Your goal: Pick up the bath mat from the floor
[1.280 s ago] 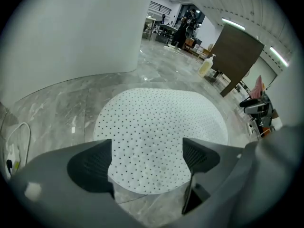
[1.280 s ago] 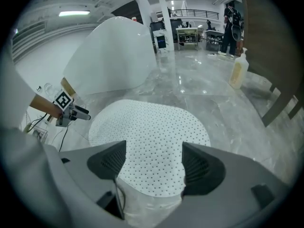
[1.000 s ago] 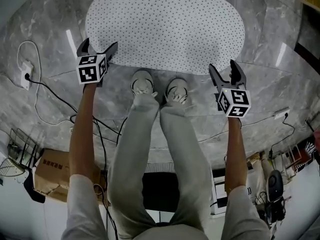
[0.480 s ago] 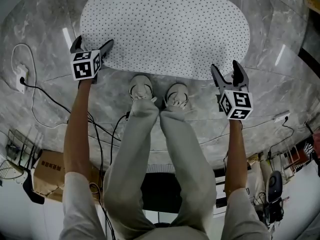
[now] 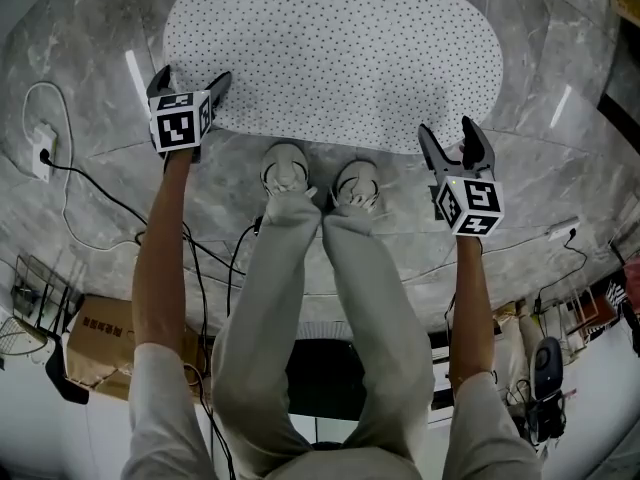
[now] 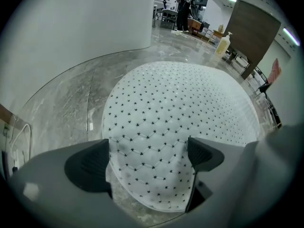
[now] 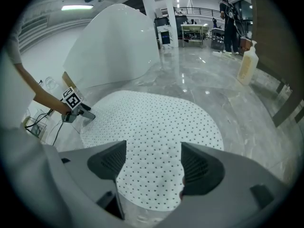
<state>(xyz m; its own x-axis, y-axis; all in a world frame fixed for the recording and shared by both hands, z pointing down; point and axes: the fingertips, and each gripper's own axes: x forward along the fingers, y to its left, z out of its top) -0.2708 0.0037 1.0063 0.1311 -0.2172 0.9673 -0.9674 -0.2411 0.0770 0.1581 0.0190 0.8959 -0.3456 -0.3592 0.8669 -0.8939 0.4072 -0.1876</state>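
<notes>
Bath mat (image 5: 330,58): white oval with a dark dot pattern, lying flat on the grey marble floor (image 5: 80,58), its near edge just ahead of the person's shoes (image 5: 285,163). Left claw (image 5: 190,78): over the mat's near left corner, pointing steeply down, jaws wide apart after closing a little just now; the mat's rim shows between them in the left gripper view, but neither pad presses on it and nothing is held. Right claw (image 5: 449,133): near the mat's near right edge, jaws also wide apart and empty, the mat lying below the gap. Step in hand, as judged: the approach for a two-point grasp of the near edge. Recommended handling: bring each claw low, slide one jaw under the thin rim and keep the other above it, and close only when fabric sits between the pads. Then raise both ends together so the mat hangs evenly. On smooth stone the rim may slip away. Writing: marker cubes (image 5: 180,128) carry square patterns only, without letters; print on the cardboard box (image 5: 100,338) is too small to read; no label is legible on the bottle (image 7: 248,63).
</notes>
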